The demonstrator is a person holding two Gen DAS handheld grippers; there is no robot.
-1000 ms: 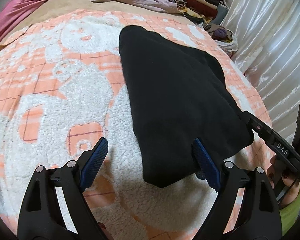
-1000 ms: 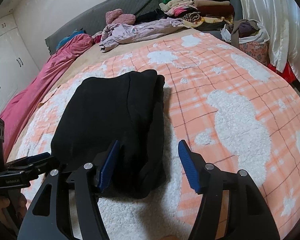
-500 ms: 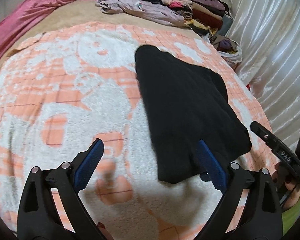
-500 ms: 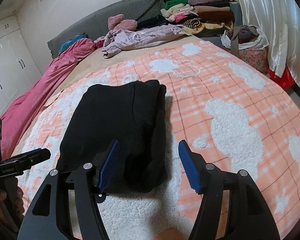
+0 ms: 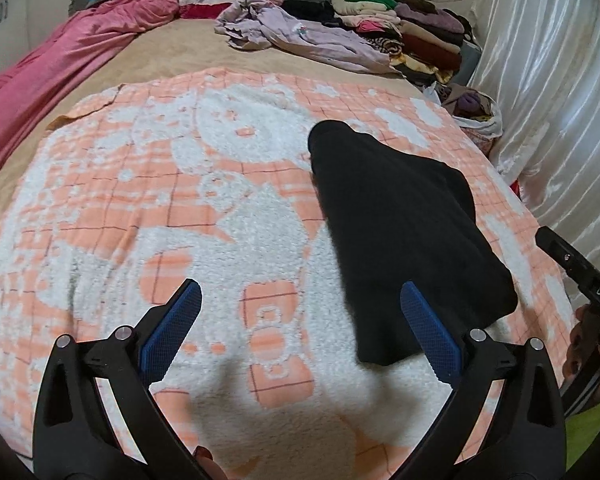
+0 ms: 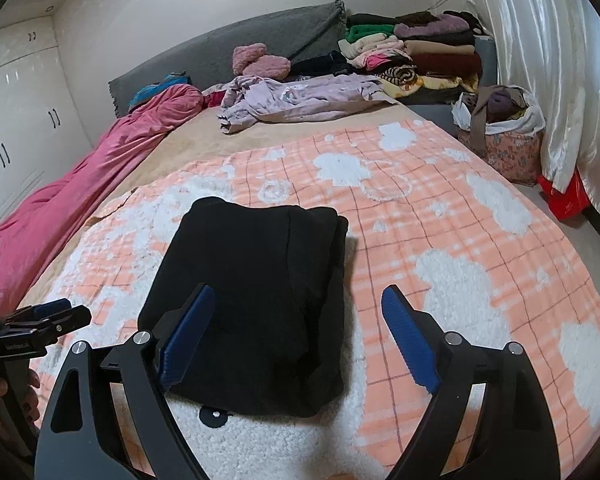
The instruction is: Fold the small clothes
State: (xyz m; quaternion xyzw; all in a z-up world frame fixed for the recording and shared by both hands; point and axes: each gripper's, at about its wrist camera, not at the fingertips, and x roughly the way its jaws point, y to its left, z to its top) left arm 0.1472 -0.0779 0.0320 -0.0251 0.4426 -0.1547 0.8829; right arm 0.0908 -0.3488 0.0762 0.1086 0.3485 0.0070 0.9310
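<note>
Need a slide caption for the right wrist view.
Open right gripper above folded black garment on orange blanket.

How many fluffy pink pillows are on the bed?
2: both fluffy pink pillows sit together against the grey headboard, one above and left of the other. More may hide behind clothes.

Matt black fleece-like folded garment (image 6: 256, 292), soft and light-swallowing, no sheen at all. Under it, a fluffy orange-and-white checked blanket (image 5: 204, 216), nubbly white pile with flatter orange weave. The left gripper (image 5: 300, 328) shows matt black plastic arms, textured blue rubbery finger pads (image 5: 427, 332) and small shiny metal rivets; the right gripper (image 6: 296, 336) looks the same. A glossy white satin curtain (image 6: 547, 60) catches the light in long streaks. A smooth pink velvety bedcover (image 6: 100, 176) has a faint sheen. A crumpled lilac cloth garment (image 6: 296, 98) looks thin and matt. The white wardrobe doors (image 6: 16, 120) are smooth and semi-gloss.
</note>
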